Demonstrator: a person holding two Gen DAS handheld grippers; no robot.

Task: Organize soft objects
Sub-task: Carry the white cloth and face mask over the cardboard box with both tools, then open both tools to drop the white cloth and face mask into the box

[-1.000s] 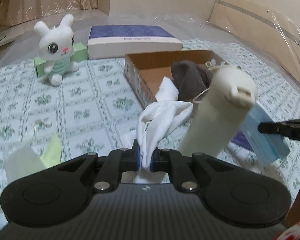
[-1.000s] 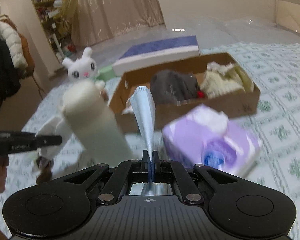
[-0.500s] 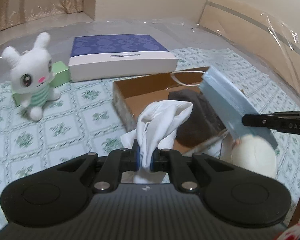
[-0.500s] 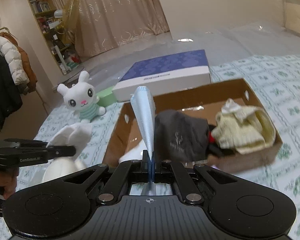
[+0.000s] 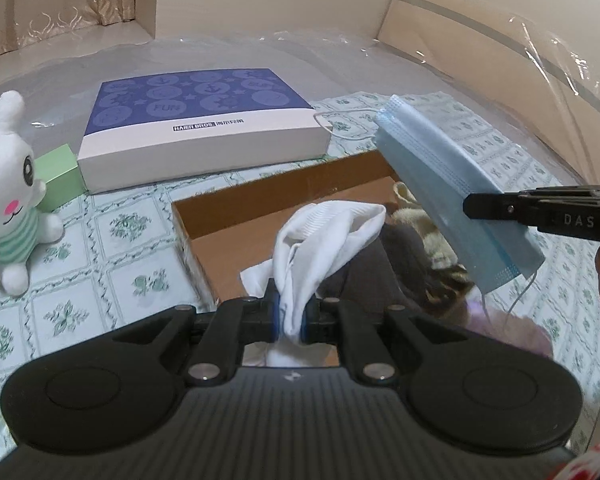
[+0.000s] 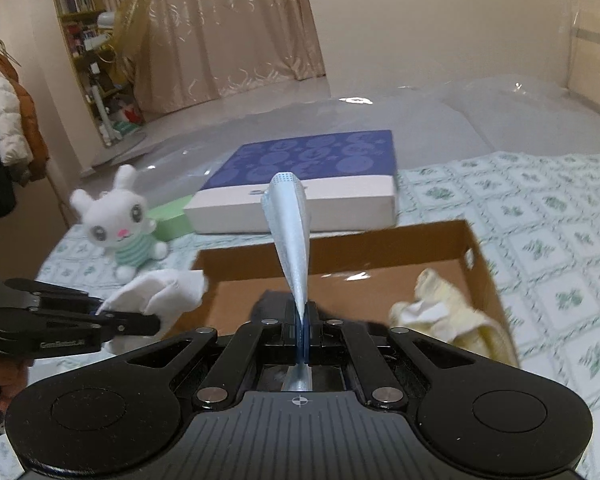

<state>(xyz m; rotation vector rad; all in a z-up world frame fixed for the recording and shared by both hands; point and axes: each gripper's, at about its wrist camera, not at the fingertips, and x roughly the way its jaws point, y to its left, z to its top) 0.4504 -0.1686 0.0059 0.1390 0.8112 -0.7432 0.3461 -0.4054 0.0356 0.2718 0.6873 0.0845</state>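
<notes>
Both pairs of jaws are clenched on soft items. Left gripper [image 5: 290, 316]: jaws pinched on a bunched white cloth [image 5: 324, 236], which rises from between the pads and flops forward above them. Right gripper [image 6: 302, 336]: jaws pressed tight on a blue face mask [image 6: 290, 228], which stands edge-on straight up from the pads; in the left wrist view the same mask [image 5: 452, 196] hangs from the right gripper's fingertips [image 5: 484, 204], one ear loop dangling below.

Directly ahead of and below both sets of jaws sits an open cardboard box [image 6: 480, 268]. Inside it, to the right of the right jaws, lies a cream-yellow cloth [image 6: 448, 312]; a dark grey garment [image 5: 384, 276] lies just beyond the left jaws.

Beyond the box, on the patterned bedspread [image 5: 100, 264], rests a flat blue-and-white box [image 5: 200, 124]. Left of both jaws sits a white plush rabbit [image 6: 120, 220] against a green box [image 5: 58, 176].
</notes>
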